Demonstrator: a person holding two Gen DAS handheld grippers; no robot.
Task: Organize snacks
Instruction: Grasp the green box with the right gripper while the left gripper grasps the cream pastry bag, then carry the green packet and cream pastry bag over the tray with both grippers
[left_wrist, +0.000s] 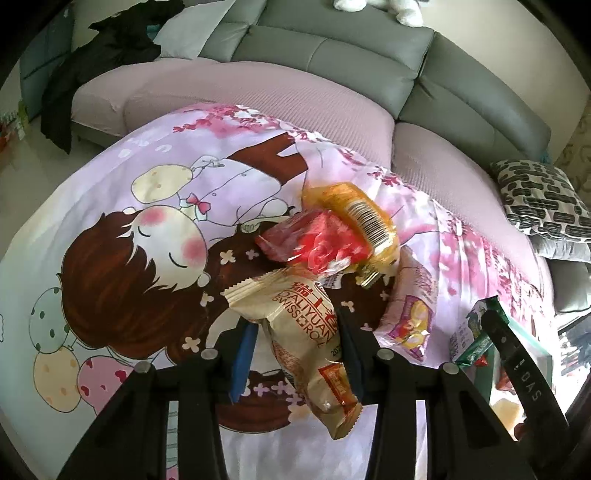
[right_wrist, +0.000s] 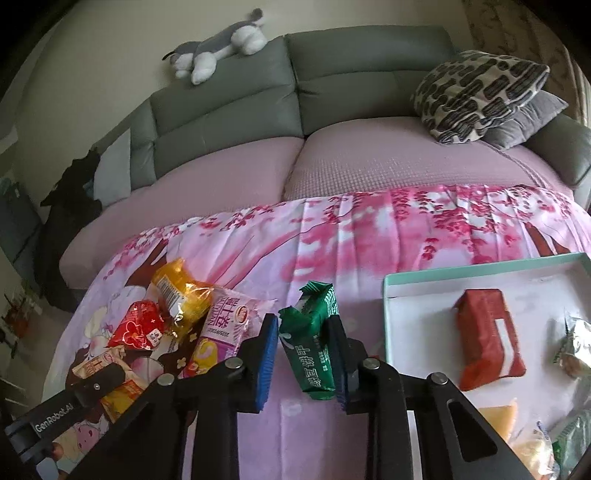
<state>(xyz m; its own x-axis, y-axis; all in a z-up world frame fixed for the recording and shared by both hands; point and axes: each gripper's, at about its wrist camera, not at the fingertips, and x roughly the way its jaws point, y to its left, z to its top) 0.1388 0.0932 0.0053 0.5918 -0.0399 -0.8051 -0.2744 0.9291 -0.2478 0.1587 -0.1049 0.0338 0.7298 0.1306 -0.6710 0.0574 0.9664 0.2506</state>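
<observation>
My left gripper (left_wrist: 297, 343) is closed around a beige Swiss roll packet (left_wrist: 306, 343) on the cartoon-print cloth (left_wrist: 110, 221). Beyond it lie a red packet (left_wrist: 317, 243), a yellow packet (left_wrist: 354, 218) and a pink packet (left_wrist: 410, 317). My right gripper (right_wrist: 304, 350) is shut on a green biscuit packet (right_wrist: 314, 343), held just above the cloth, left of the teal-rimmed white tray (right_wrist: 388, 295). The tray holds a red-brown packet (right_wrist: 487, 339) and several other snacks. The pile also shows in the right wrist view: red packet (right_wrist: 138, 326), yellow packet (right_wrist: 181, 295), pink packet (right_wrist: 221, 332).
A grey sofa (right_wrist: 332, 74) with a pink cover stands behind the table. A patterned cushion (right_wrist: 476, 92) lies at its right and a plush toy (right_wrist: 221, 44) on its back. Dark clothing (left_wrist: 92, 66) hangs at the far left.
</observation>
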